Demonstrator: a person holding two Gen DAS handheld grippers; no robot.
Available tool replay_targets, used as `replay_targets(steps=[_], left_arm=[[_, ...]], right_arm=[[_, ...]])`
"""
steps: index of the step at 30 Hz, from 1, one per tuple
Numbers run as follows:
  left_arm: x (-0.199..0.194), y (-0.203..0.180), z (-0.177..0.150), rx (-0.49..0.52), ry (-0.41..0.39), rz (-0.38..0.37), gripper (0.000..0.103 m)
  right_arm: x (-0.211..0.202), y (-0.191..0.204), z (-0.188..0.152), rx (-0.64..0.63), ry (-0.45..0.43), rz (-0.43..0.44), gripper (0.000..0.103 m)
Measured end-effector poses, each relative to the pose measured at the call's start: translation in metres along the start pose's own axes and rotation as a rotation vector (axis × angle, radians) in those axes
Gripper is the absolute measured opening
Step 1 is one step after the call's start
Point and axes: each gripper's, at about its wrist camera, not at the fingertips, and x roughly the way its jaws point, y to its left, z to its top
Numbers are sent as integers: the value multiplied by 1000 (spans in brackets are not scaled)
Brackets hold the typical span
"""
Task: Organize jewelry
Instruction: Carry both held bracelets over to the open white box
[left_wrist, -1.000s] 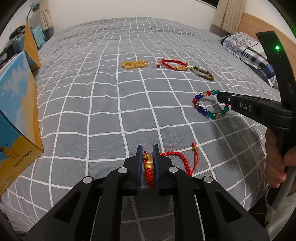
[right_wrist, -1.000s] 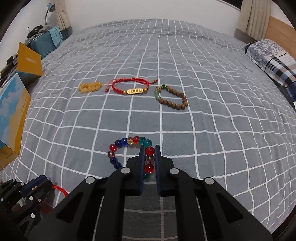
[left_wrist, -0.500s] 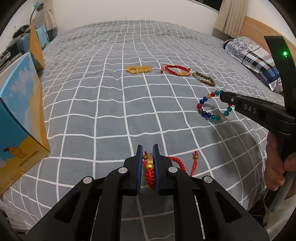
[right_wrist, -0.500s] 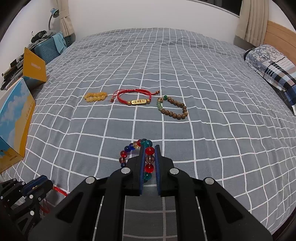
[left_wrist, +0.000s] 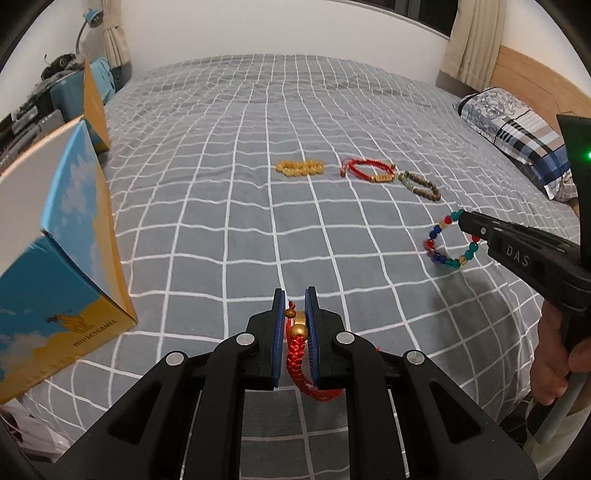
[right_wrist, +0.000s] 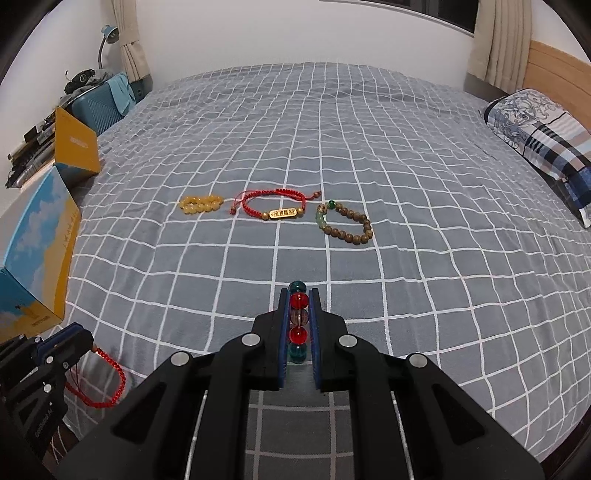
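Both tools loaded. Left hand-held gripper (left_wrist: 295, 325) is pinching a red braided cord bracelet with gold beads (left_wrist: 296, 347) between its blue pads, near the front edge of the bed (left_wrist: 229, 221); the rest of the cord hangs slack below the jaws, loop dangling clear of the grey white-checked bedspread in the right wrist view (right_wrist: 107, 380). Right hand-held gripper (right_wrist: 298, 325) is clamped on a bracelet of glossy red, green, blue and amber glass beads (right_wrist: 298, 334), beads stacked in a line between the pads; from the left wrist view the ring (left_wrist: 448, 240) hangs off the gripper tip toward the bed's right side, and it casts a shadow on the cover. A person's hand (left_wrist: 554, 362) grips that tool's handle at the right edge. Three pieces lie flat in a row across the middle of the bed, apart from each other: a yellow amber bead bracelet (right_wrist: 201, 204) on the left, a red cord bracelet with a gold nameplate (right_wrist: 275, 205) in the centre, a brown wooden bead bracelet with green stones (right_wrist: 345, 223) on the right. A blue and yellow cardboard box (left_wrist: 55, 258) stands on the left edge of the bed, a second yellow box (right_wrist: 75, 147) farther back on the same edge. A patterned plaid pillow (right_wrist: 546, 140) sits at the right edge by the wooden headboard.
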Motion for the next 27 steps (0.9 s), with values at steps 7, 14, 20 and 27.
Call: replay_targets(steps=[7,14,20,27], left_arm=[[-17,2,13,10,-20,13,10],[-38,17,35,4,-50,26,10],[-57,39,54,-21,-79,51,10],[-86,70,75,-57,-126,84,10]], right_arm=[[-9,-1,13,11,8,-1,9],[-23,3,31,10,6,-22,9],[-38,19,49,-9,-16,-28,9],[-55,57,74,-43,-55,-12,9]])
